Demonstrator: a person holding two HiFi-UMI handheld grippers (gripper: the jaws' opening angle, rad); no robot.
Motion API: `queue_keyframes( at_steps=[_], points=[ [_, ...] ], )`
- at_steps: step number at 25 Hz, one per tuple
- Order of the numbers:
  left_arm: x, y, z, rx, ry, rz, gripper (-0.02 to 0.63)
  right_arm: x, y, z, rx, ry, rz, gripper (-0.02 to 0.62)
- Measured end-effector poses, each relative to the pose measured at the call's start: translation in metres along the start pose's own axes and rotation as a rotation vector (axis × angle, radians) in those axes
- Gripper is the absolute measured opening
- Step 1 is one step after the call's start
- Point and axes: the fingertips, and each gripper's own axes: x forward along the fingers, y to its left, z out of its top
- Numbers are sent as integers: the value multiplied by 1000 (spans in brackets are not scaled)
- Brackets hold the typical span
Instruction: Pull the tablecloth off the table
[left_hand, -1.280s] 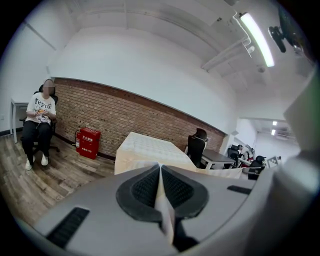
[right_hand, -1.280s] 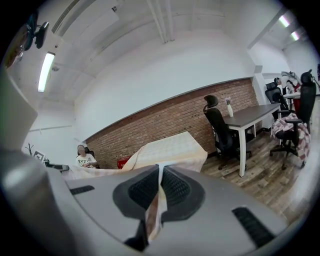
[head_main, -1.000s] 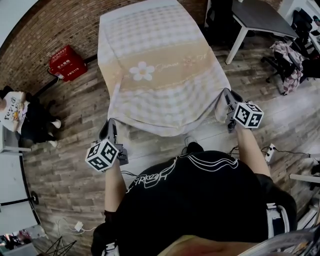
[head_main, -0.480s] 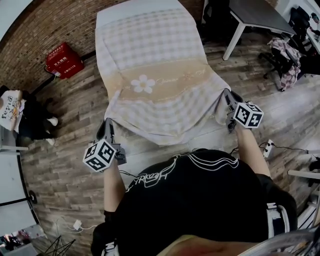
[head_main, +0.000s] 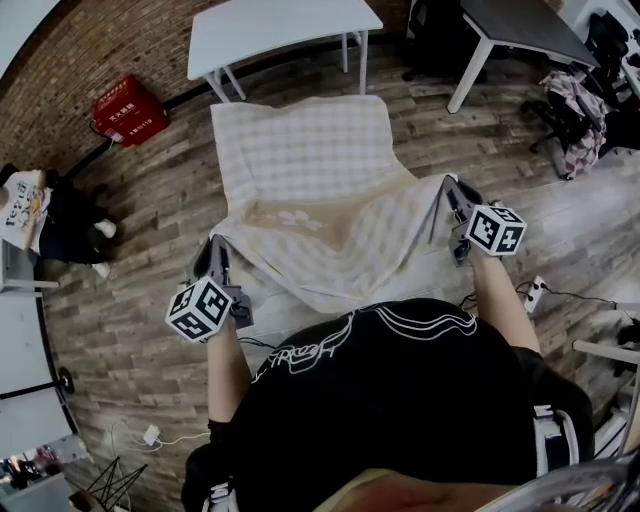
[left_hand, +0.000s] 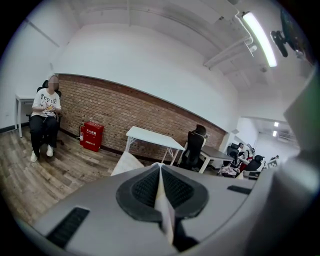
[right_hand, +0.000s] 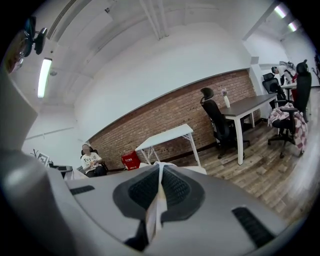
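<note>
At the bottom of the head view, just above the person's dark top, both tools are clamped on fabric. The left gripper, lower left of centre, has its jaws pressed together on one near corner of the tablecloth, and its own view shows a thin fold squeezed between the ribbed pads. The right gripper, right of centre, pinches the other near corner in the same way.

Between them the near hem sags in a shallow curve. Beyond it the checked cloth, with its beige flower band, slopes away towards the wooden floor in the middle of the frame. Its far edge lies just short of the legs of the white table at top centre.

That tabletop shows bare white with no fabric on it, so the pull looks complete. What seems left is to draw the trailing end clear of the legs and gather or set down the cloth.
</note>
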Motion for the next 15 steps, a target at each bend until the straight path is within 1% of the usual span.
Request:
queue_keyframes(
  at_steps=[8, 15],
  points=[
    [-14, -35, -28, -25, 65, 22, 8, -31, -21, -2, 29, 21, 51, -3],
    [-35, -55, -30, -17, 54, 45, 8, -51, -30, -7, 44, 33, 79, -3]
  ],
)
